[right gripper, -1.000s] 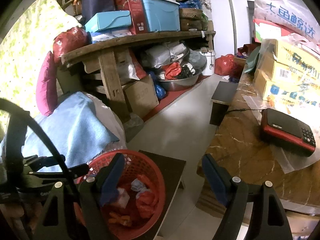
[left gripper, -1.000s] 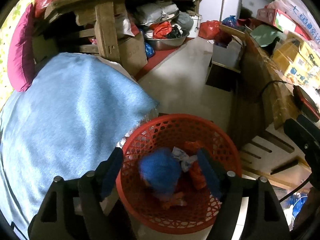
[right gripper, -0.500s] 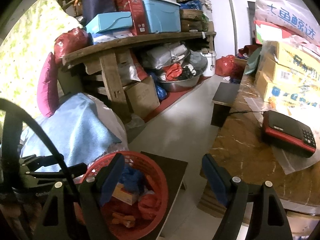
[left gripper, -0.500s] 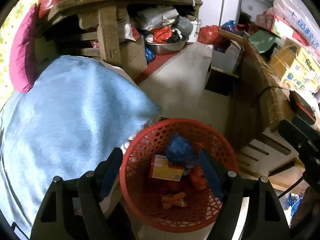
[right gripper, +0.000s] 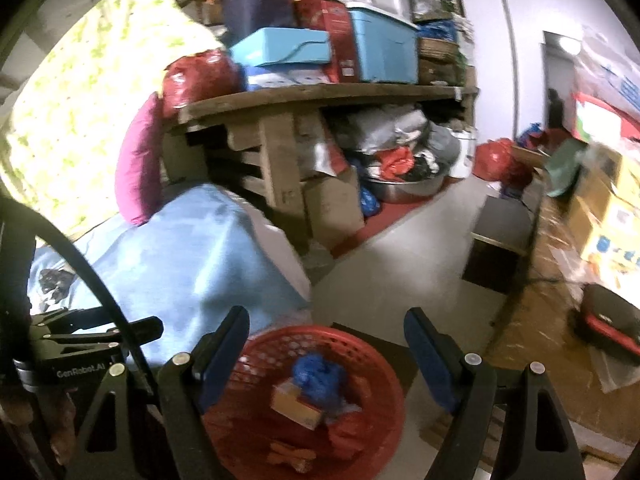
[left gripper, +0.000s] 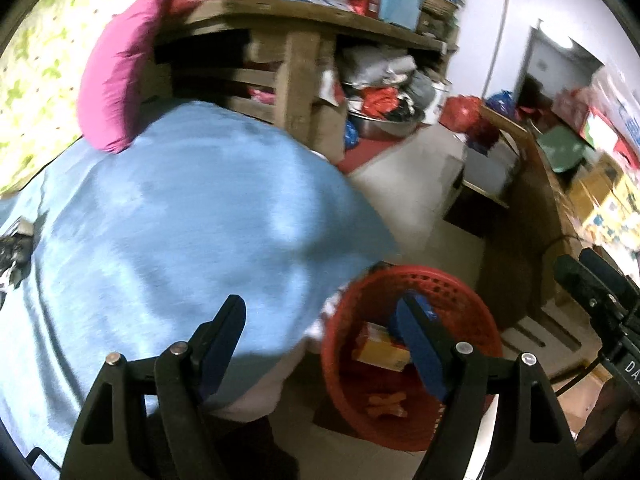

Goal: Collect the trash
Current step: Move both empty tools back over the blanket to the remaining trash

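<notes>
A red mesh basket (left gripper: 472, 300) stands on a low dark stand, and shows in the right wrist view (right gripper: 372, 352) too. It holds a blue crumpled bag (right gripper: 318, 376), a yellow carton (right gripper: 294, 404) and orange scraps (left gripper: 386, 404). My left gripper (left gripper: 320, 328) is open and empty, above the edge of the blue blanket (left gripper: 180, 220) and the basket's left rim. My right gripper (right gripper: 326, 340) is open and empty above the basket. A dark crumpled wrapper (right gripper: 54, 280) lies on the blanket at far left, also seen in the left wrist view (left gripper: 14, 244).
A wooden shelf (right gripper: 320, 96) piled with boxes stands behind the blanket, with a magenta pillow (left gripper: 116, 80) against it. A metal basin (right gripper: 408, 184) of bags sits on the floor. A brown table (right gripper: 540, 320) at right carries a red-black radio (right gripper: 608, 320) and cartons.
The left gripper has swung left, away from over the basket and onto the blanket's edge. The blue bag it dropped now rests in the basket. The right gripper has turned a little leftward.
</notes>
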The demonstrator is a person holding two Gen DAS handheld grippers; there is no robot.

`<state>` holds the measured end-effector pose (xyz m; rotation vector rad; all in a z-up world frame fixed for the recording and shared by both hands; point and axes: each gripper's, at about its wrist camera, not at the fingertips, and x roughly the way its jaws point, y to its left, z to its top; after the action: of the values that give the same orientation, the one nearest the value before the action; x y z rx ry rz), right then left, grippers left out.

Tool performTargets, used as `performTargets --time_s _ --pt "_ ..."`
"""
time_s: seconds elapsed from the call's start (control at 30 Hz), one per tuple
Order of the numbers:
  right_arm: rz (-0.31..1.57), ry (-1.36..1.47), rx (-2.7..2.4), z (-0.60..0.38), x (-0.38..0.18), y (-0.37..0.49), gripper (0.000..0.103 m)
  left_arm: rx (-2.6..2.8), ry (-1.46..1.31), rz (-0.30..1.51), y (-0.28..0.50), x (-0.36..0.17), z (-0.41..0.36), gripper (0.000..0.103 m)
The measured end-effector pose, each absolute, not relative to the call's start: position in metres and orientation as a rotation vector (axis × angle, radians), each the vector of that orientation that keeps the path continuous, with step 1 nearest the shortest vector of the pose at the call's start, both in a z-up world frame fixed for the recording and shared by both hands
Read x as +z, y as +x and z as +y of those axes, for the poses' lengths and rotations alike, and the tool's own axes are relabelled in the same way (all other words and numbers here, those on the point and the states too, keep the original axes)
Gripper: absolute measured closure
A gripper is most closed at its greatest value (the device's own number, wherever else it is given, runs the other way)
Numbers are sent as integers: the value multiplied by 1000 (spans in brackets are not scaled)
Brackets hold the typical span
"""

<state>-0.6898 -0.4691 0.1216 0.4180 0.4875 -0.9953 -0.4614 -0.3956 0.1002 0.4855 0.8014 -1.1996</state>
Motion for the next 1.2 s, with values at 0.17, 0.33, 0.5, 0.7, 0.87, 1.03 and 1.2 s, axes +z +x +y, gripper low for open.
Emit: performTargets --time_s 0.17,0.33,0.5,0.7,0.87,1.03,1.2 --pt "491 374 -939 -461 133 -660 21 -1154 431 816 -434 103 -375 25" --pt "495 338 -886 -449 141 -630 21 -1112 386 829 -411 102 -354 25" --pt "504 307 -828 -438 146 -601 21 -1066 349 841 -390 100 -334 25" --pt "510 264 -739 -421 154 -557 21 -992 306 852 -356 96 -306 25" --pt "516 255 -642 -406 159 -517 21 -915 252 880 -323 91 -279 25" --pt "532 235 -542 -385 160 -478 21 -855 247 873 -301 87 -254 25" --pt "569 242 -436 -369 153 -442 21 -779 248 873 -272 78 -226 25"
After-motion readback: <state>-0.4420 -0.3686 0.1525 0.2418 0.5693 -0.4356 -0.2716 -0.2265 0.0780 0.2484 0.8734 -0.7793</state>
